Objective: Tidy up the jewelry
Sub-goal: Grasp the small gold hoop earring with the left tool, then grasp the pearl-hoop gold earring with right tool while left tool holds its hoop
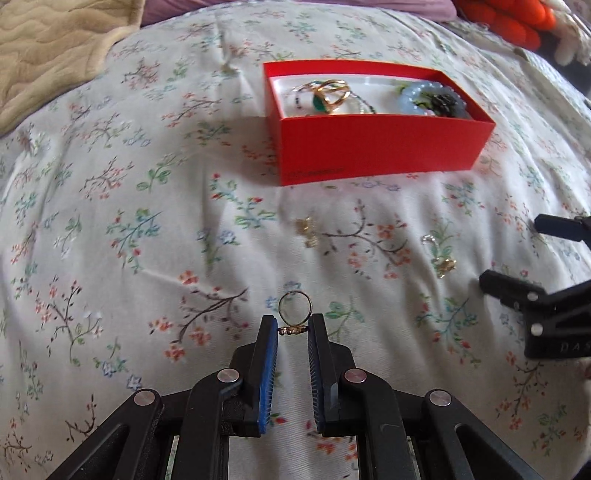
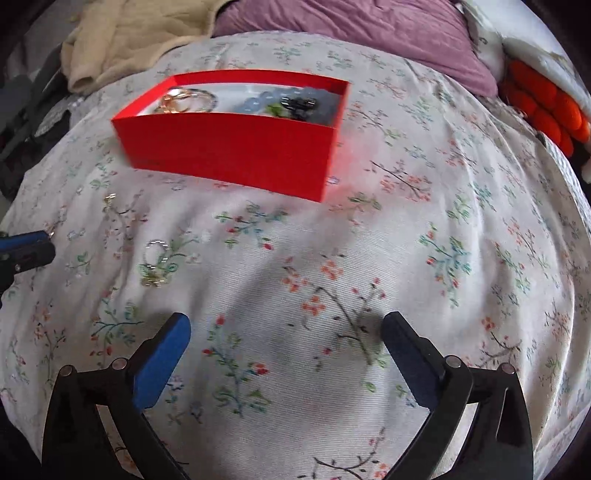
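Note:
My left gripper (image 1: 293, 328) is shut on a thin gold ring (image 1: 294, 312), its decorated top pinched between the blue pads and its band standing up above the floral bedsheet. A red box (image 1: 384, 147) lies ahead and holds gold rings (image 1: 330, 96) and a pale blue bead bracelet (image 1: 424, 98). A gold earring (image 1: 308, 230) and a silver ring with a gold charm (image 1: 441, 254) lie loose on the sheet. My right gripper (image 2: 286, 328) is open and empty over the sheet; the silver ring (image 2: 157, 260) lies to its left and the red box (image 2: 236, 151) ahead.
A beige quilt (image 1: 48, 48) lies at the back left, a purple pillow (image 2: 351, 33) behind the box, and an orange knitted thing (image 2: 546, 107) at the right. My right gripper also shows at the right edge of the left wrist view (image 1: 517, 258).

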The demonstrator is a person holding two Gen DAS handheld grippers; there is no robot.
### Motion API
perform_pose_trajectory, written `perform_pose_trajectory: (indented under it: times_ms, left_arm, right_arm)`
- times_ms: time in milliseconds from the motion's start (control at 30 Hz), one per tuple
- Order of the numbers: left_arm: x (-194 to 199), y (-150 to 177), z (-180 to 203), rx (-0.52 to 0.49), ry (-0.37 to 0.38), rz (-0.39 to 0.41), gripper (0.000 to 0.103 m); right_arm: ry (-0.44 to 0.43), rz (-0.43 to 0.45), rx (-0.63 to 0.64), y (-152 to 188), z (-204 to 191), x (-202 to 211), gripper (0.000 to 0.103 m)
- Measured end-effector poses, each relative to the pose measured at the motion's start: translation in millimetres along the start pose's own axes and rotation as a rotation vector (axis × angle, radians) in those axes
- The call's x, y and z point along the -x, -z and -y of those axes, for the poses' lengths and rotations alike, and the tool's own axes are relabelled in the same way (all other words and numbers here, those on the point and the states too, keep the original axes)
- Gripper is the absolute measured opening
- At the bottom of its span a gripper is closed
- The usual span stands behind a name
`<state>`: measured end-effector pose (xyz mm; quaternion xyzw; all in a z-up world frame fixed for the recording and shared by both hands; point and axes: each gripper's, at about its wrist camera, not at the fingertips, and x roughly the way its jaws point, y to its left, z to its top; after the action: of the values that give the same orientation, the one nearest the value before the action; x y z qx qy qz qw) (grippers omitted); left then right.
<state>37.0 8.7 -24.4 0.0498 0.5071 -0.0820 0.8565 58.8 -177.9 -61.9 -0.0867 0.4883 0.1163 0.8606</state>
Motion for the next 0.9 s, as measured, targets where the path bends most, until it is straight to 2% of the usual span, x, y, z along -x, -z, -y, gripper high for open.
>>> perform_pose_trajectory:
  times_ms: [100, 167, 300, 367, 533, 900]
  left_arm:
    - [-2.5, 5.0, -5.1, 0.0, 0.002, -0.009, 0.011]
    - [-5.1, 8.8, -8.4, 0.002, 0.009, -0.019, 0.011]
    - [-8.0, 13.0, -11.8, 0.012, 0.014, -0.03, 0.011]
    - [-8.0, 13.1, -11.9, 0.006, 0.016, -0.029, 0.011]
    - [-7.2, 14.0, -13.5, 0.003, 0.026, -0.03, 0.011]
    - [-5.3, 15.4, -15.2, 0.007, 0.032, -0.036, 0.011]
  right_arm:
    - [-0.038, 0.035, 0.07, -1.5, -18.5, 0.8, 0.103]
    - [-0.076, 0.037, 0.089, -4.5, -26.9, -0.8, 0.103]
    - [-0.099, 0.039, 0.101, -11.9, -36.9, -4.0, 0.102]
    - [-0.104, 0.038, 0.098, -17.9, -37.3, -7.9, 0.099]
    - [-0.104, 0.046, 0.124, -26.5, -44.3, -9.7, 0.081]
    - [-0.098, 0.061, 0.193, -27.5, -60.1, -10.0, 0.062]
